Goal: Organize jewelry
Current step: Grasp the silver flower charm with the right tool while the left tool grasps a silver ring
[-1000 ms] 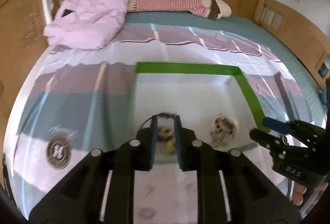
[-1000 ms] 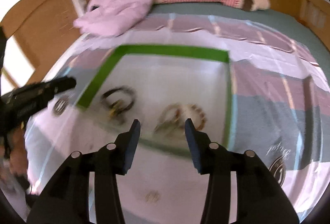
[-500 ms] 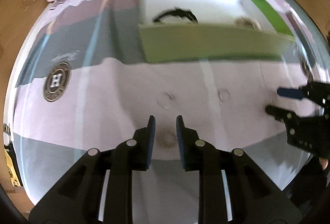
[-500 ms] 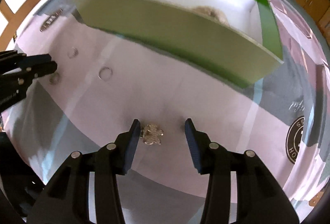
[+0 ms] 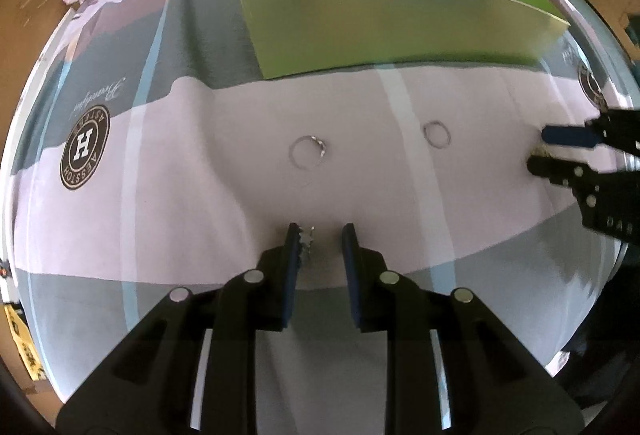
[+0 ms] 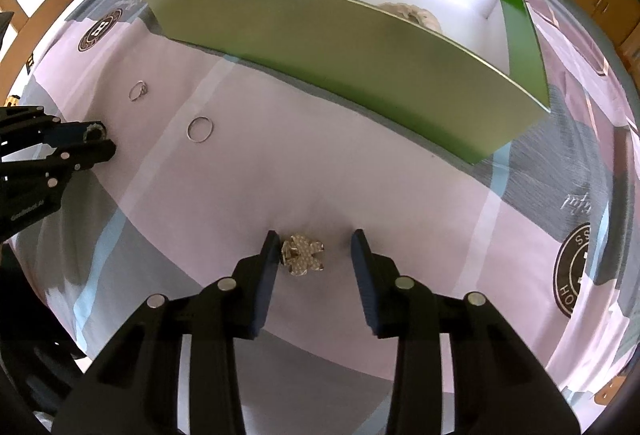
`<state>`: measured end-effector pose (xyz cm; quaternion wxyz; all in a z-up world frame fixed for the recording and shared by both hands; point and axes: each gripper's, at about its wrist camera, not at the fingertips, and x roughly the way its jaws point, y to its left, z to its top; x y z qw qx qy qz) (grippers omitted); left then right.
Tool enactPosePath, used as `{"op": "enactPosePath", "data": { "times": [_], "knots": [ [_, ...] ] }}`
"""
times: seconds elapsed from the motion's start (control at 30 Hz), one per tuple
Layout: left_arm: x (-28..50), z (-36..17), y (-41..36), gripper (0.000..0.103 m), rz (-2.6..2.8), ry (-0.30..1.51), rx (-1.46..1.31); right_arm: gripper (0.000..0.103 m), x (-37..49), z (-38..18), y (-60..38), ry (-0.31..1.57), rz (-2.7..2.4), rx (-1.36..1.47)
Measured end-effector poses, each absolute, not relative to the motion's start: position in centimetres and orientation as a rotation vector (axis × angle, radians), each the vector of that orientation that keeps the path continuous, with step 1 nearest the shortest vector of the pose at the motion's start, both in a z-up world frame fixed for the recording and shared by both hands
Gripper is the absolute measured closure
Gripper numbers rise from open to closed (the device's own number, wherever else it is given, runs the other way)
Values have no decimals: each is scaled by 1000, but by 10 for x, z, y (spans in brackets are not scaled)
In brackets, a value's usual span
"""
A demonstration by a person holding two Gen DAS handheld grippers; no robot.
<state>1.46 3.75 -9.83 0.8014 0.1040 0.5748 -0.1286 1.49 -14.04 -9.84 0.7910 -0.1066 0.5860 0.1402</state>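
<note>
Green cardboard box, white inside, open on the bedspread. Two thin silver rings and a gold flower-shaped brooch lie flat before it.

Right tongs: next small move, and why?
Probably shut them on the flower-shaped piece. The right tongs are open and down at the bedspread, the piece lying between the fingers against the left one, not yet gripped.

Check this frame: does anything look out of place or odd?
Nothing damaged or spilled. Two rings and a flower-shaped piece lie loose on the bedspread, outside the green box.
</note>
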Motion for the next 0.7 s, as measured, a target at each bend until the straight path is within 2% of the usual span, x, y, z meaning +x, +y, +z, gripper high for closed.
{"op": "enactPosePath", "data": {
  "times": [0.07, 0.13, 0.37, 0.7],
  "knots": [
    [14, -97, 38, 81, -301, 1232, 223, 65, 15, -98, -139, 1257, 300, -242],
    [11, -98, 40, 81, -312, 1233, 222, 82, 13, -98, -137, 1254, 310, -247],
    [7, -96, 27, 88, -356, 1221, 241, 82, 16, -96, -142, 1240, 298, -224],
    [12, -94, -22, 87, -461, 1159, 196, 80, 28, -93, -171, 1226, 224, -138]
  ]
}}
